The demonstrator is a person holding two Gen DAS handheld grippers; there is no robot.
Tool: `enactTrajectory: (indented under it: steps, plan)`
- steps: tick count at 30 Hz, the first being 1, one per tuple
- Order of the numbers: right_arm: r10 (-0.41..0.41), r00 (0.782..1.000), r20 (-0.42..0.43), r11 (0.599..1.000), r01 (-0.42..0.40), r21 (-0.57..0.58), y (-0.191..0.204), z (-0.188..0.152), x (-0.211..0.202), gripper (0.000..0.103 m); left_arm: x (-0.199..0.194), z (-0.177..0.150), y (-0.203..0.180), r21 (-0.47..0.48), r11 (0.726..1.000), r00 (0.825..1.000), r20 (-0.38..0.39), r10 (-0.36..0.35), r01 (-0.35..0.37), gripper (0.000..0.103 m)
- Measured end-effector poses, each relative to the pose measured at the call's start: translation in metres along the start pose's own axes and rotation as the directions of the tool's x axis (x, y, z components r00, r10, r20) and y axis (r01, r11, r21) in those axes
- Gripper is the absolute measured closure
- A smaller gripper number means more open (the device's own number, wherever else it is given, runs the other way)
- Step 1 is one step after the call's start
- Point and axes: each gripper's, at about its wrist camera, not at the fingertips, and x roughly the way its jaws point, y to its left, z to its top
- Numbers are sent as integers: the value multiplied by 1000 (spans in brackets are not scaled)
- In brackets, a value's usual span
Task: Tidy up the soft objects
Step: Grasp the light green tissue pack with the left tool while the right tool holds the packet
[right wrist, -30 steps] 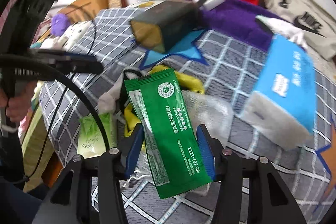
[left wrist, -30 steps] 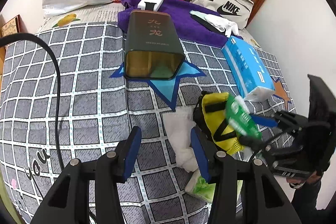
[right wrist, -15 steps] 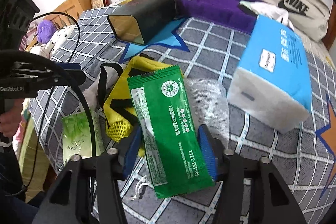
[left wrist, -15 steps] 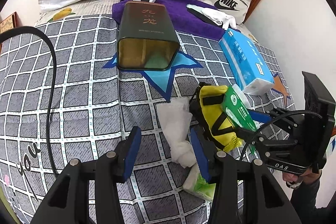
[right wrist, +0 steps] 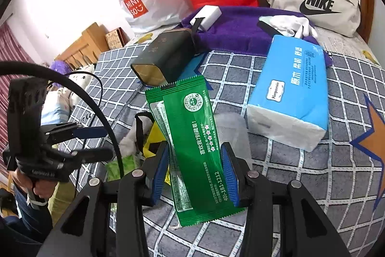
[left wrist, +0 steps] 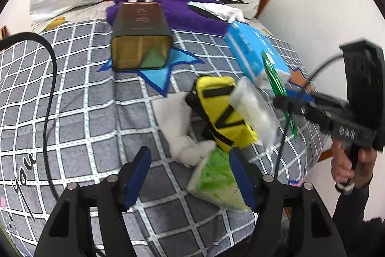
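You are over a bed (left wrist: 72, 93) with a grey checked cover. On it lie a dark tin (left wrist: 140, 37) on its side, a blue tissue pack (right wrist: 291, 98), a purple towel (right wrist: 235, 33), a yellow pouch (left wrist: 223, 112) and a light-green packet (left wrist: 216, 182).

Right hand-held gripper (right wrist: 196, 166) clamps green packet (right wrist: 192, 141); jaws closing.

Green sachet (right wrist: 192, 148): flat foil pack with white print, lifted clear of the bed, tilted, seen edge-on in the left wrist view (left wrist: 276, 86). Yellow mesh pouch (left wrist: 223, 112) with black straps lies on the checked cover. Clear plastic bag (left wrist: 252, 110) rests on its right side. White crumpled tissue (left wrist: 178, 127) just left of the pouch. Light-green tissue pack (left wrist: 214, 180) beside them, near the bed edge.
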Motion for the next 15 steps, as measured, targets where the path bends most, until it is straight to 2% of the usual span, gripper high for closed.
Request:
enactTrajectory:
  steps: [1,6,9,13,15]
  plan:
    - [-17,1000,11,1000,17,1,-1,-1,-3,60,1,-3,-4,13,1000,1000,-6,-12,12,31]
    - [-50,999,-1,999,50,10,-7,-6,-6,60,6,-16,-22,91,995,999,-21,-33,35,30]
    - [-60,998,-18,998,60,14,-10,-11,-5,60,10,-20,-29,116,990,997,-39,-72,76,26]
    - [-61,998,-16,998,61,20,-11,-16,-8,60,22,-23,-38,166,984,996,-65,-54,65,25]
    - [-63,998,-15,998,64,20,-13,-17,-10,60,29,-27,-44,203,979,997,-78,-14,30,25]
